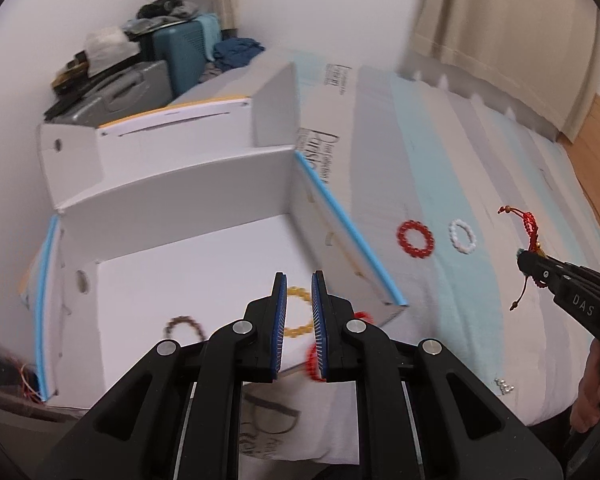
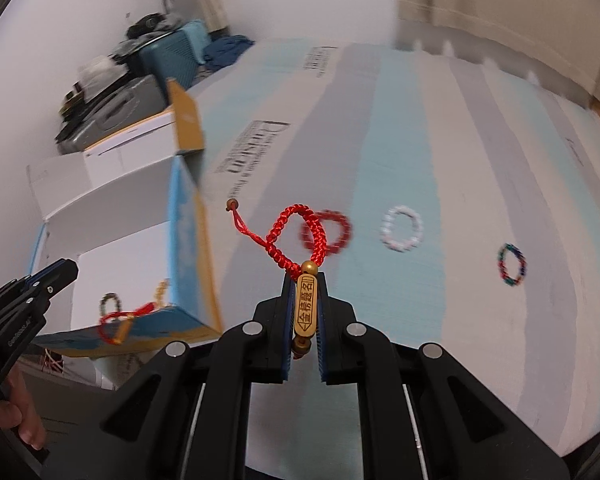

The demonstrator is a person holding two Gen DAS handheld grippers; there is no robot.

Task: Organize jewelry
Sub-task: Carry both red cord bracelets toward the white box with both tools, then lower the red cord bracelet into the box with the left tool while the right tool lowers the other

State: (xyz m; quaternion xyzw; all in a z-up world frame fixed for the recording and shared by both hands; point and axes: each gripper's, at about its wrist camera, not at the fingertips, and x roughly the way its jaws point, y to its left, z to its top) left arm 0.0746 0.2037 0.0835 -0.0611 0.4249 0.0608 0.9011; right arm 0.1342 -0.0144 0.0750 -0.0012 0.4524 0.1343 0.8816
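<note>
Right wrist view, big to small: striped bedspread (image 2: 440, 184) fills most of the frame; it has printed text in the upper middle, too blurred to read. White box (image 2: 112, 248) with blue and yellow outer sides sits at left, open top. Right gripper (image 2: 305, 312) is low centre, jaws clenched on the red cord bracelet (image 2: 300, 236) by its gold tube charm (image 2: 305, 310). Charm carries engraved Chinese characters, looks like 金榜题名 but not sure of every glyph. Handling call: the charm is the only rigid part, so the grip there is right; the braided cord is light and floppy, so the loop and its bead-tipped tail will swing and could snag the box wall on the way in. Smooth charm between flat pads may slip if it rotates. On the bedspread, right of centre: red bead ring (image 2: 326, 236), white bead ring (image 2: 402, 228), multicolour bead ring (image 2: 512, 266), all well apart. Probably elastic-strung, light, and prone to roll; I'd pinch across the band. Another red cord bracelet with a gold charm (image 2: 118, 322) hangs over the box's near edge at lower left. Left wrist view: left gripper (image 1: 299, 316) hovers over the box floor, jaws parted, nothing between them. Yellow bead bracelet (image 1: 298, 312) and brown bead bracelet (image 1: 184, 328) lie inside, bottom centre. Right gripper's body, right edge of frame, reads "DAS". Bedspread print by the box is unreadable.
</note>
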